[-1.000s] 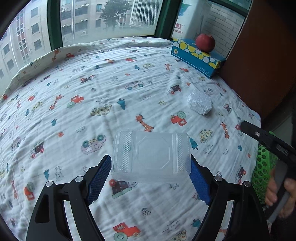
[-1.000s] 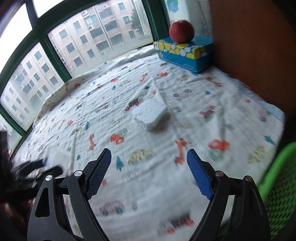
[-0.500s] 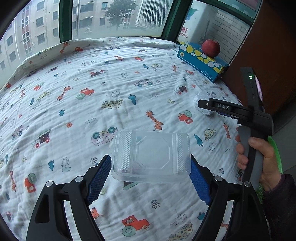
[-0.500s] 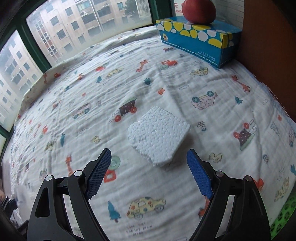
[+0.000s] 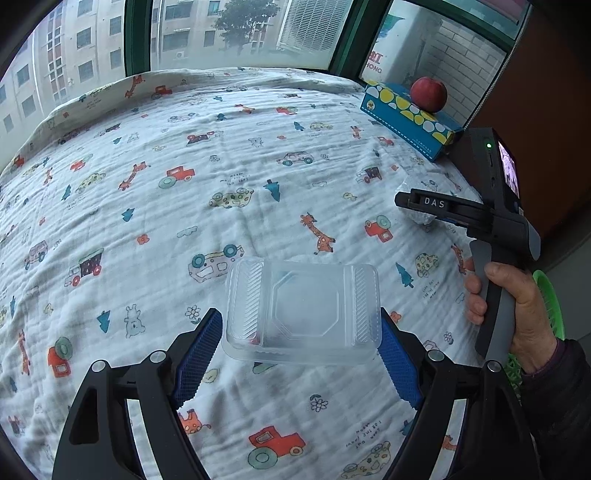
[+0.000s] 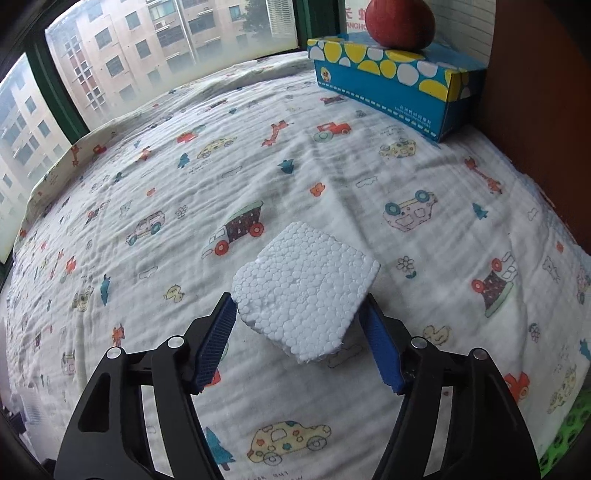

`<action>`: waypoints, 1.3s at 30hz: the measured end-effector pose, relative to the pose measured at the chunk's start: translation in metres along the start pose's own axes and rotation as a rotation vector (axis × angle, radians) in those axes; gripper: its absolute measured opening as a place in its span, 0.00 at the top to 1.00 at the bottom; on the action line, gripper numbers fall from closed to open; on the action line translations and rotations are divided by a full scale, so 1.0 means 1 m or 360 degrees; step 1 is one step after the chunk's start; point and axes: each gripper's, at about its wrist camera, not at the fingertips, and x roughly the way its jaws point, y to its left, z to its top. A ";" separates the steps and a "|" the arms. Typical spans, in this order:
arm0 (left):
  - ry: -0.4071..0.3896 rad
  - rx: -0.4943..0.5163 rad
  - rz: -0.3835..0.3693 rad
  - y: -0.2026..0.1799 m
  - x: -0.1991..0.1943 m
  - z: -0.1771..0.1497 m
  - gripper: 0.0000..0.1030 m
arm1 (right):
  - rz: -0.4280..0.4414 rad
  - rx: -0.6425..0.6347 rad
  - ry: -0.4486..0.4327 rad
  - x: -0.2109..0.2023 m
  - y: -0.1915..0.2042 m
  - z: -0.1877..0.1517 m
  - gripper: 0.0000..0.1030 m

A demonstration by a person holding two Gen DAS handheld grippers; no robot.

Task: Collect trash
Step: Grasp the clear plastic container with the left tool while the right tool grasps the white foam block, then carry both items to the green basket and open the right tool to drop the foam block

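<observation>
My left gripper (image 5: 301, 328) is shut on a clear plastic food container (image 5: 303, 308) and holds it above the printed bedsheet (image 5: 184, 184). My right gripper (image 6: 299, 314) has its blue pads on both sides of a white styrofoam block (image 6: 304, 288) that lies on the sheet; the pads touch or nearly touch its edges. In the left wrist view the right gripper (image 5: 406, 201) reaches in from the right, held by a hand, and hides most of the styrofoam block (image 5: 415, 184).
A blue tissue box (image 6: 391, 85) with a red apple (image 6: 400, 22) on top stands at the back right by a brown wall. A green mesh basket (image 5: 550, 302) sits off the bed's right edge. Windows line the far side.
My right gripper moved forward onto the styrofoam block and narrowed around it. My left gripper kept hold of the clear container and shifted slightly.
</observation>
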 end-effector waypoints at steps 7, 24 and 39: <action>-0.0015 0.0015 -0.0010 -0.007 -0.006 -0.001 0.23 | 0.0040 -0.0051 -0.0052 -0.035 -0.003 -0.017 0.34; -0.0079 0.0165 -0.0141 -0.074 -0.030 -0.018 0.23 | 0.0027 -0.0068 -0.0183 -0.153 -0.037 -0.097 0.34; -0.0103 0.0368 -0.0292 -0.159 -0.042 -0.027 0.23 | -0.0108 0.0097 -0.0270 -0.224 -0.106 -0.171 0.34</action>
